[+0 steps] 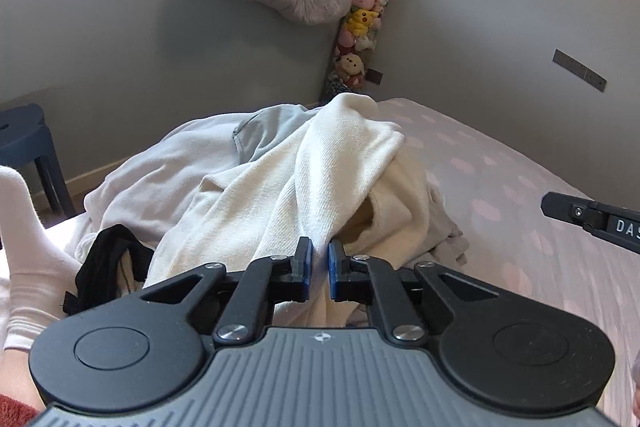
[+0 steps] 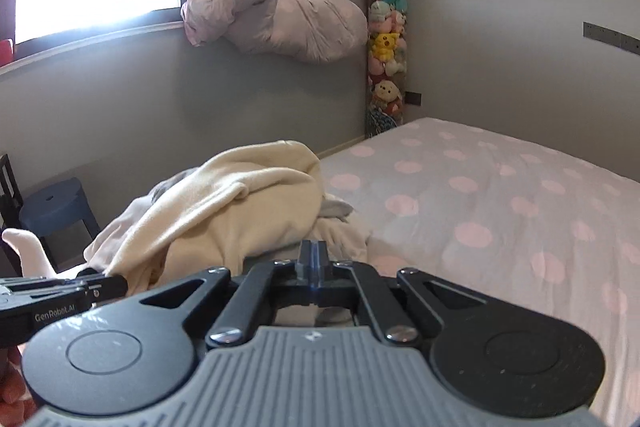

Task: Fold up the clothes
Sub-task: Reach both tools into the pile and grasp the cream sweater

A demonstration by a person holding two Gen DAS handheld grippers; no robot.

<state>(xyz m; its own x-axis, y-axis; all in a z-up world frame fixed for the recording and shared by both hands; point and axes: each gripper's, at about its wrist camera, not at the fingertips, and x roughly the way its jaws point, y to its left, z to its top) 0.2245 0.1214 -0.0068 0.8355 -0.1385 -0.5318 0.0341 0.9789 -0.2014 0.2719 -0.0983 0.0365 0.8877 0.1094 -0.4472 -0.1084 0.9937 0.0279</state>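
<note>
Pinching cream garment (image 1: 320,167) in left claw (image 1: 319,263), angled downward, right claw (image 2: 316,259) clenched empty above bed (image 2: 480,207).

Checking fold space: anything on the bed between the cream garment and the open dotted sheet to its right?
Nothing visible. The left gripper is pinched on the cream garment, and the dotted sheet beside the pile lies bare. The right gripper is shut, holding nothing.
</note>
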